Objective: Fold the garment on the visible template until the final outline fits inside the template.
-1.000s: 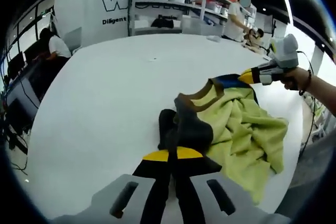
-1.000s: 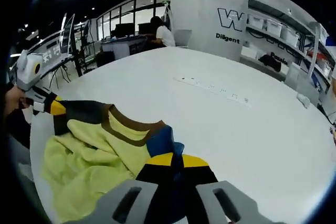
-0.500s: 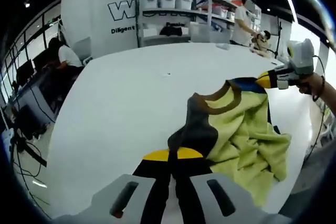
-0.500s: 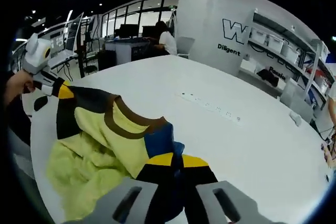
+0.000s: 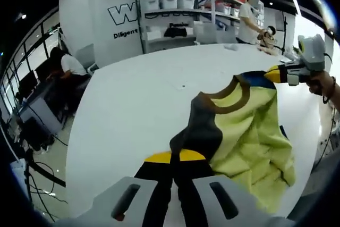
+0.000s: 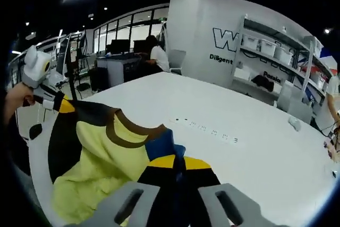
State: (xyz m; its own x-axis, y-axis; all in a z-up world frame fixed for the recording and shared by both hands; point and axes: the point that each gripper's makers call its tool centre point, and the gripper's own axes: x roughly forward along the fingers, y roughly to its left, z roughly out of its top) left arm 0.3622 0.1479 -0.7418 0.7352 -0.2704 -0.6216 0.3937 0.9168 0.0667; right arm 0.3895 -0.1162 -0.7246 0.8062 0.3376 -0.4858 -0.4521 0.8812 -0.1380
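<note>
Left gripper view: the left gripper [image 5: 174, 164] is clamped on the garment's [image 5: 249, 131] dark shoulder, lifted over the white table [image 5: 138, 110]; the wall lettering [image 5: 125, 34] reads "Diligent".

Right gripper view: the right gripper [image 6: 175, 167] pinches its blue shoulder.

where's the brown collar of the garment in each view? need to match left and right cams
Left gripper view: the brown collar arcs right of centre, between the left gripper at the bottom and the right gripper at the right edge.
Right gripper view: the collar sits left of centre, between the left gripper at the left and the right gripper at the bottom.
Shared landmark: the shelving rack beside the wall lettering.
</note>
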